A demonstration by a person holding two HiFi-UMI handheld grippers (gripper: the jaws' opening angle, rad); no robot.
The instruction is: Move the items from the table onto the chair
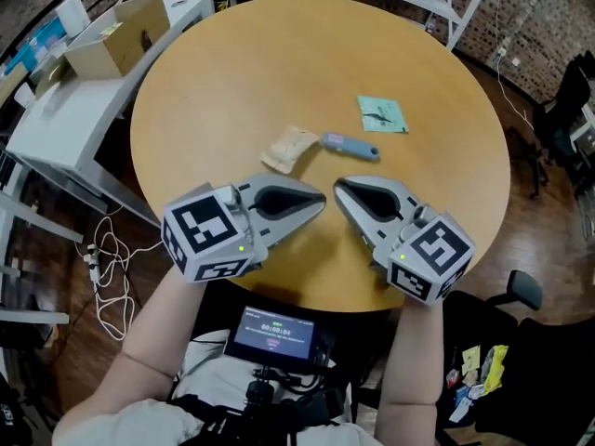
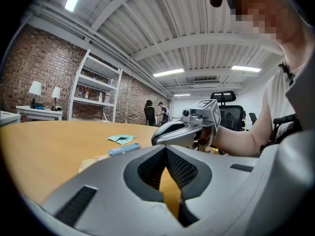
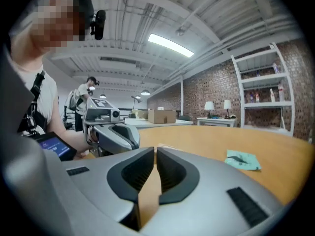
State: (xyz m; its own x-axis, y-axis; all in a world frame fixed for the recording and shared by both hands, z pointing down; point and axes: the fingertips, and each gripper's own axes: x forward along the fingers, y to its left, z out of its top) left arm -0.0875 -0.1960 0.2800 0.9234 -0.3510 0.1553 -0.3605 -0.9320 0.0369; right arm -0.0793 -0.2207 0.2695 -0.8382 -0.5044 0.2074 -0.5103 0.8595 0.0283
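Items — tan packet (image 1: pixel 290 149), blue-handled tool (image 1: pixel 350 145), green paper (image 1: pixel 382 114) — all lie mid-frame on the counter (image 1: pixel 232 63); I judge the task unstarted. My left gripper (image 1: pixel 319 197) has fingers pressed together, right gripper (image 1: pixel 340 187) fingers a sliver apart, both empty.

Wears a white short-sleeved shirt (image 3: pixel 49 100) crossed by black harness straps (image 3: pixel 37 90), with a black head camera (image 3: pixel 98 23) well above. Carries a small dark screen (image 1: pixel 274 334) at the waist, lit with blue and pink readouts; black cables (image 1: pixel 265 393) bunch just below the screen. Beyond the screen to its left, left gripper (image 1: pixel 322 197): smooth grey tapered shell, black ribbed pads inside, white left marker cube (image 1: pixel 206 235) with black squares and a green light at the rear. Beyond the screen to its right, right gripper (image 1: pixel 337 187): same grey shell, right marker cube (image 1: pixel 432 255), same green light.
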